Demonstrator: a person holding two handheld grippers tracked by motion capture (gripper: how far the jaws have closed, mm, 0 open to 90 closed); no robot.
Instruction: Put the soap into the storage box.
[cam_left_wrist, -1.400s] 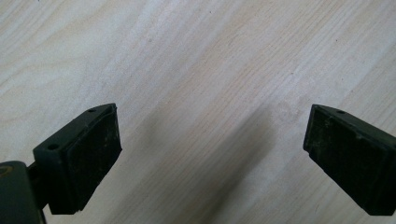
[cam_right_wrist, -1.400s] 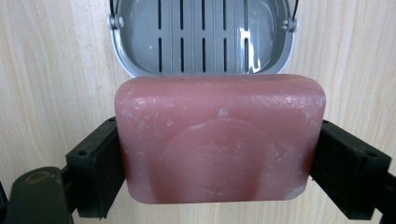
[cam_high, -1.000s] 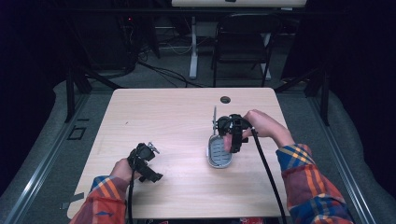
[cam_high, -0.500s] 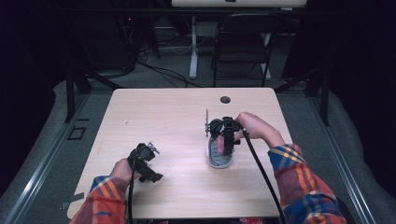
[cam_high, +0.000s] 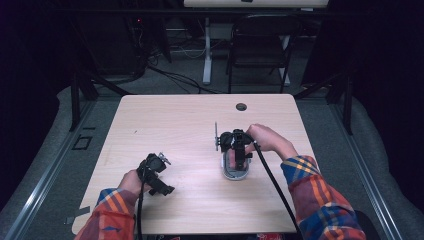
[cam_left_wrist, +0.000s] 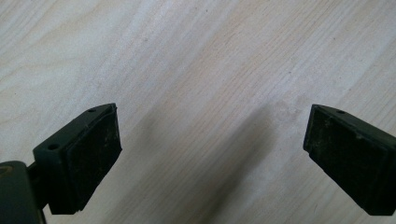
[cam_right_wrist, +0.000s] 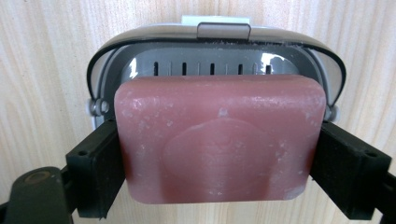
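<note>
We have the right tongs (cam_right_wrist: 219, 154) clamped on the soap (cam_right_wrist: 219, 140) over its dish (cam_right_wrist: 215, 42): firm, likely slippery, best gripped across its short ends. Left tongs (cam_left_wrist: 210, 154) gape empty over the tabletop (cam_left_wrist: 196, 56).

A pale wood-grain rectangular tabletop (cam_high: 165, 125) with rounded corners and a small dark round grommet hole (cam_high: 241, 106) near its far edge stands on a grey carpeted floor (cam_high: 370, 150), lit brightly from above while the room around it falls off into near-black. Beyond the far edge, a black folding metal chair (cam_high: 260, 47) sits beside the white upright leg (cam_high: 207, 50) of a second light-topped desk (cam_high: 255, 3), with dark cables (cam_high: 175, 75) trailing across the carpet. A grey metal floor rail (cam_high: 40, 195) runs diagonally along the left side, and dark slanted stand legs (cam_high: 80, 95) flank the tabletop.
</note>
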